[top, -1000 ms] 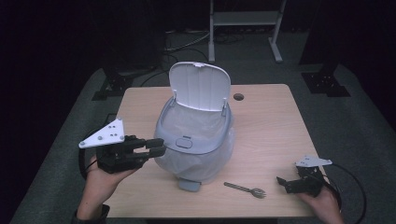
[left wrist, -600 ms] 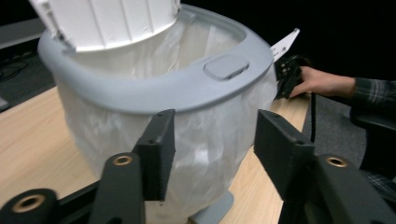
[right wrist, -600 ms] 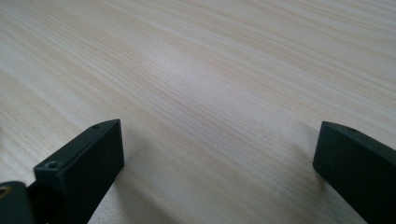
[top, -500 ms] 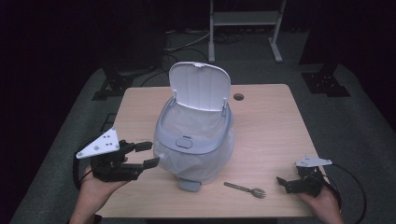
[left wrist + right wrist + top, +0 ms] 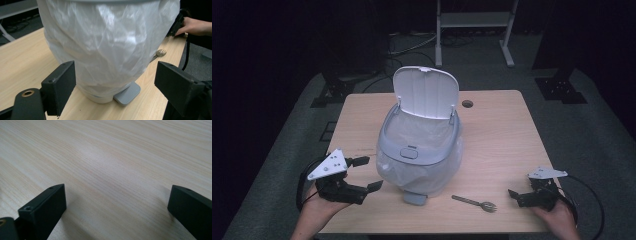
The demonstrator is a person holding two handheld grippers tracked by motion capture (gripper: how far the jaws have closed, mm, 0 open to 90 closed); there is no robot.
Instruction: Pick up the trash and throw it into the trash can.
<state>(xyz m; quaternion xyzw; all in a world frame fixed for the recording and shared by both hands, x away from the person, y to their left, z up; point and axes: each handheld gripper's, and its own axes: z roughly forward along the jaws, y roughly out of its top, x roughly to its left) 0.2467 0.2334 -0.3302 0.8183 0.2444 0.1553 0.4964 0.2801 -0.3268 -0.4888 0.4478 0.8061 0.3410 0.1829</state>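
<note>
The left gripper (image 5: pixel 367 174) sits at the desk's (image 5: pixel 502 145) front left corner, held in the person's left hand (image 5: pixel 319 207), its jaws spread wide and gripping nothing. It points toward the pedal bin (image 5: pixel 419 155) just beside it, without touching. In the left gripper view the bin's bag-covered side (image 5: pixel 107 45) lies between and beyond the two black jaws.

The pedal bin stands near the middle of the desk, a little toward the front edge. Its white lid (image 5: pixel 426 92) is raised upright at the back, a clear plastic liner (image 5: pixel 442 167) is draped over the grey rim and down the body, and the grey foot pedal (image 5: pixel 414 198) juts out at the base toward the front edge.

A fork (image 5: pixel 474 202) lies flat on the desk near the front edge, just right of the pedal, tines pointing right.

The right gripper (image 5: pixel 514 196) rests at the front right corner in the right hand (image 5: pixel 557 215), well apart from the bin. In the right gripper view its jaws stand released, wide apart over bare wood (image 5: pixel 120 170).
</note>
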